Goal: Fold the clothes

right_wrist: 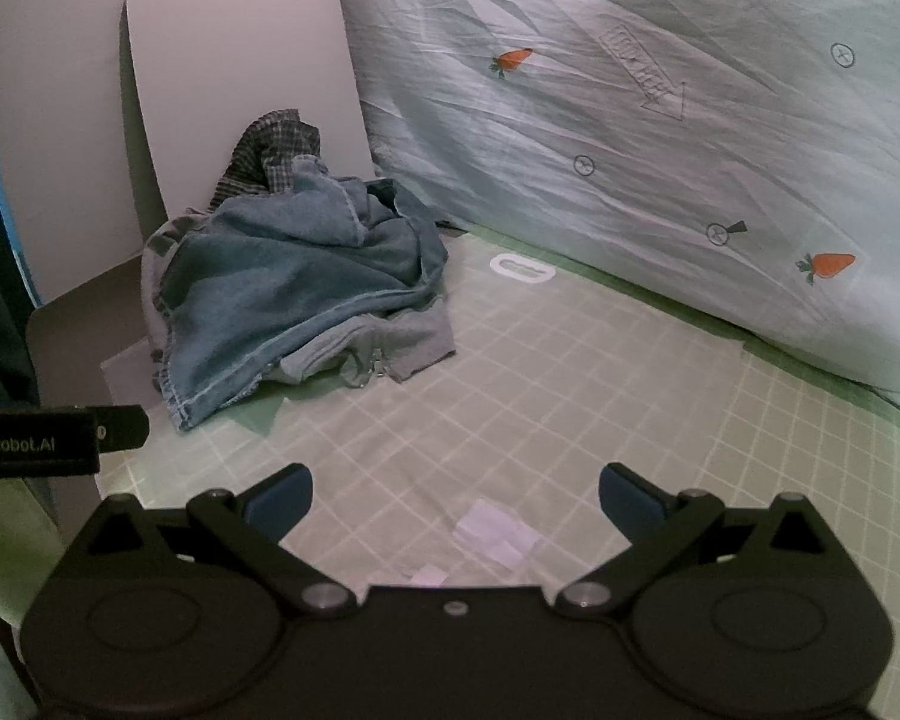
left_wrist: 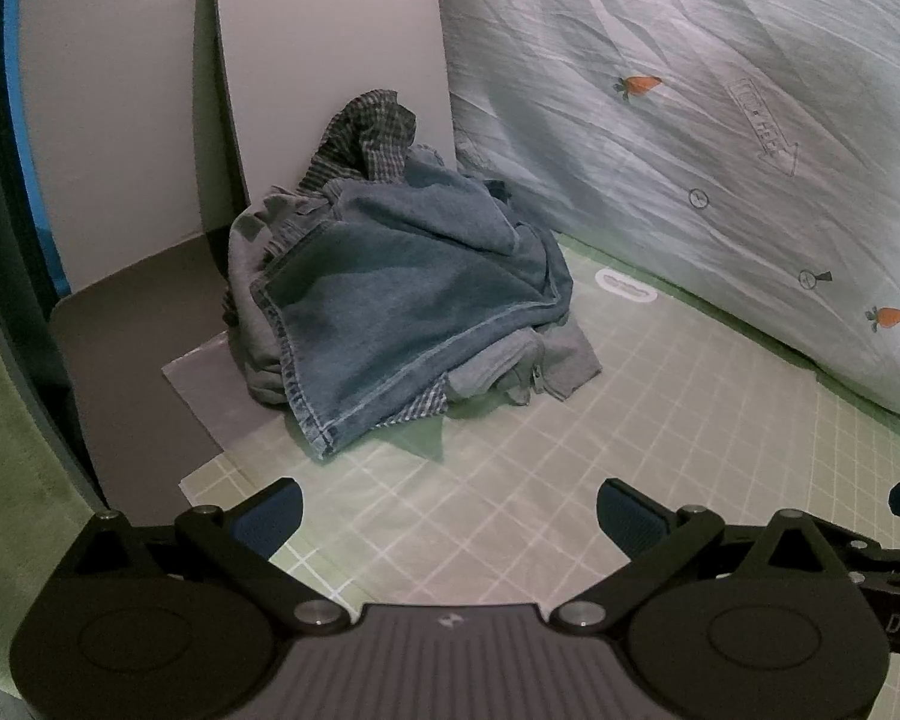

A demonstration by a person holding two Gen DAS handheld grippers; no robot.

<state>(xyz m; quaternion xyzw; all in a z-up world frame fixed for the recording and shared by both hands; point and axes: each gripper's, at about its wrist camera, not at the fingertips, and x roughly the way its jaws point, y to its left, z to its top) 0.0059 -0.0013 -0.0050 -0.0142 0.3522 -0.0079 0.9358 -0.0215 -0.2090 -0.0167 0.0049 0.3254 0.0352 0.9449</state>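
Beside the clothes pile point(right_wrist: 294, 288), claw housing point(right_wrist: 36, 441) lettered "enRobot.AI".

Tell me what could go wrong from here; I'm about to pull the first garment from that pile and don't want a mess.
1. The denim garment drapes over a plaid shirt and grey clothes; lifting it may drag them along.
2. The pile leans against a white board; tugging could tip it.
3. Both the left gripper and right gripper are open and apart from the pile; a shallow pinch might slip off thick denim.
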